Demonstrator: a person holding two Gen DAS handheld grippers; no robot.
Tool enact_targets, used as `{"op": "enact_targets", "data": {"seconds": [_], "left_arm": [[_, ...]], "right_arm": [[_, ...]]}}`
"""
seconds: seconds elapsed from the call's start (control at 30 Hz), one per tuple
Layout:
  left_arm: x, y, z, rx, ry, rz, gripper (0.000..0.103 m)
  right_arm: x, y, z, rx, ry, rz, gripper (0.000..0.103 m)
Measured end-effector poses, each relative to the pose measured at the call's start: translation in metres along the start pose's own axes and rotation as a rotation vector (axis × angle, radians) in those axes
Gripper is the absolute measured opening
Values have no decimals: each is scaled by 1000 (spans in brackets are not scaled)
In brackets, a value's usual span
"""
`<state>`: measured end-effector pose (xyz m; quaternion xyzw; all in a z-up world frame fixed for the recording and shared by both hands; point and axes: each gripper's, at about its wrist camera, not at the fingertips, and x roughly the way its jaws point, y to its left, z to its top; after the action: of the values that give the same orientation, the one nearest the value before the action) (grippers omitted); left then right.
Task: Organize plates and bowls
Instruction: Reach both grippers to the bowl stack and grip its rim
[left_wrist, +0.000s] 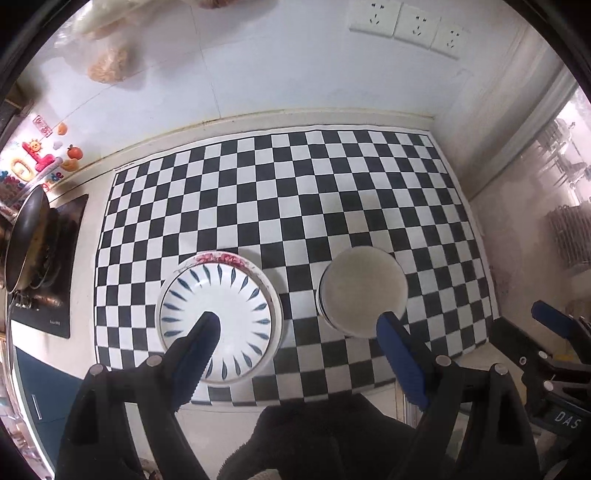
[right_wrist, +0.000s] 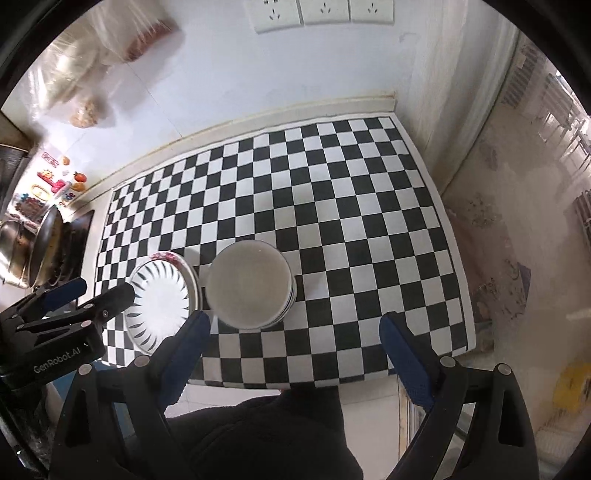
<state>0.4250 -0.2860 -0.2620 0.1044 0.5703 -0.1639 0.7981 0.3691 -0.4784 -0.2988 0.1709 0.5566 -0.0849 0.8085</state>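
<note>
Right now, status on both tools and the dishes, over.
Left tool open, empty; right tool open, empty. Plate stack and bowl stack side by side on checkered mat. Nothing blocking.

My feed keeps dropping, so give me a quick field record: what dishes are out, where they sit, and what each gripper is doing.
surface: black-and-white checkered mat on a pale counter
plates: stack of white plates with blue leaf-stroke pattern, a red-patterned rim showing beneath, on the mat's near left
bowls: stack of plain white bowls, right of the plates, apart from them
left gripper: open, fingers above the dishes, holding nothing
right gripper: open, holding nothing
stove side: metal pan left of the mat
</note>
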Motion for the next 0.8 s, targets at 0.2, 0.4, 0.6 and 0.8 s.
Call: {"op": "enact_targets", "data": {"seconds": [0.2, 0.4, 0.6, 0.8], "left_arm": [[34, 0, 20, 20, 29, -15, 86], [78, 0, 35, 12, 99, -59, 81], [135, -1, 46, -6, 247, -140, 44], [187, -6, 46, -28, 383, -221, 43]], "right_arm": [[42, -2, 19, -21, 16, -42, 95], [94, -6, 32, -38, 80, -48, 95], [148, -17, 34, -11, 185, 8, 93], [199, -30, 27, 62, 286, 108, 92]]}}
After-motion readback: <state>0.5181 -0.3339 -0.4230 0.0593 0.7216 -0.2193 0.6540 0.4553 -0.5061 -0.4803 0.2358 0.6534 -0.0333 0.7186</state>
